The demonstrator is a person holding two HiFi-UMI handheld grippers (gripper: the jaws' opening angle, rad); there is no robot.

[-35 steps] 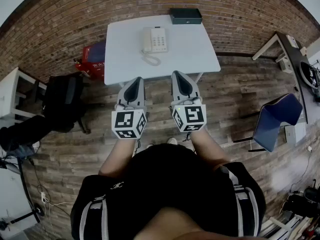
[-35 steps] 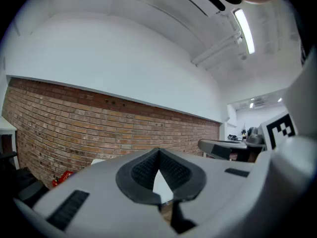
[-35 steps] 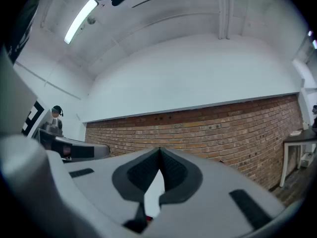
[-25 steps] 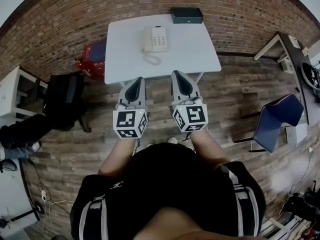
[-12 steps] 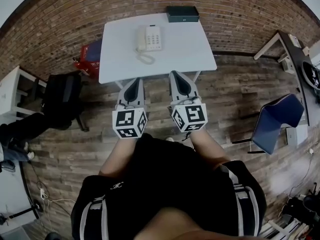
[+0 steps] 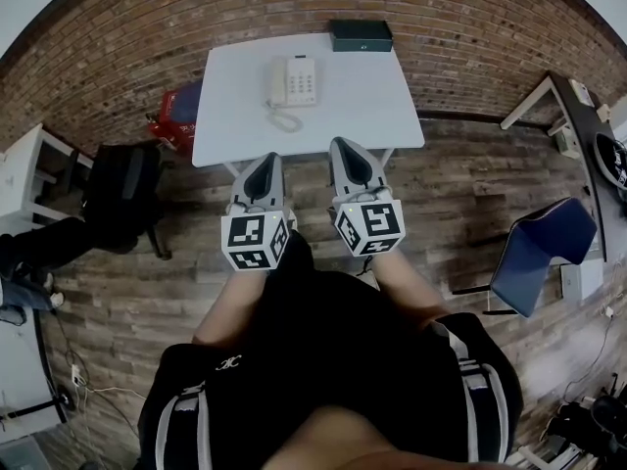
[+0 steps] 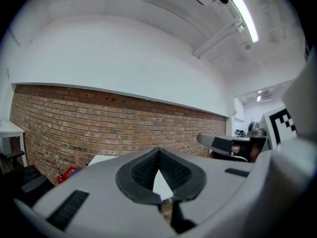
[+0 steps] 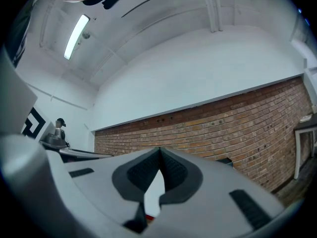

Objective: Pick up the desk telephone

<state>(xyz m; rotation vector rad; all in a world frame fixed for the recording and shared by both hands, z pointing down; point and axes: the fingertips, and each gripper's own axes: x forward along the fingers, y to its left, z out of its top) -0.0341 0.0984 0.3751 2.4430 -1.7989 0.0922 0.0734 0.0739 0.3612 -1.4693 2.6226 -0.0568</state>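
A cream desk telephone (image 6: 293,79) with a coiled cord lies on a white table (image 6: 362,96) against the brick wall in the head view. My left gripper (image 6: 263,158) and right gripper (image 6: 345,146) are held side by side over the floor just short of the table's near edge, both shut and empty. In the left gripper view the shut left gripper (image 7: 159,150) points level at the brick wall, with a strip of the table (image 7: 101,158) showing. The right gripper view shows the shut right gripper (image 8: 159,150) aimed the same way. The phone is hidden in both gripper views.
A dark box (image 6: 361,34) sits at the table's far edge. A red box (image 6: 181,108) and a black chair (image 6: 122,196) stand left of the table, a blue chair (image 6: 537,253) at the right. White desks (image 6: 24,179) flank the wood floor.
The table and telephone have shifted a little left and slightly nearer in the head view as I stepped toward them. Both grippers stayed shut and side by side.
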